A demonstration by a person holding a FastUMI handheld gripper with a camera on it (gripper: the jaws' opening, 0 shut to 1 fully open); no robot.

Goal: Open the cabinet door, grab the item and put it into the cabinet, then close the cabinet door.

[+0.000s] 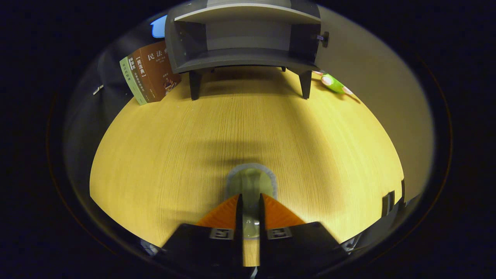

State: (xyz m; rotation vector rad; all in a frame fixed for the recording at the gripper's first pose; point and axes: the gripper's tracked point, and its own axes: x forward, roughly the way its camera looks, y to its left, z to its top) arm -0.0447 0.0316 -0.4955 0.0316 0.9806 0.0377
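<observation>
between the two fingers of the gripper [250, 211], low over the wooden tabletop [162, 155], sits a small pale green item with a grey rim [251, 182]. the fingers stand close together with only a narrow gap, and the item fills that gap, its rounded end poking out just ahead of the fingertips; both fingers look pressed against its sides, so the gripper is pinching it. what the item is exactly i cannot tell, as it is blurred and half hidden by the fingers.

well beyond the fingers, at the far side of the table, stands a grey cabinet [244, 58] on short dark legs. its door [372, 89] is swung wide open to the right, with a small dark knob [324, 38] showing near the cabinet's right edge. inside, a shelf [248, 13] divides the cabinet, and the lower compartment holds nothing that can be seen.

just left of the cabinet, a few books [149, 75] stand leaning together, a brown one in front and a green one beside it. to the right of the cabinet's front leg, near the foot of the open door, lies a small green and pink toy [334, 84] on the tabletop.
</observation>
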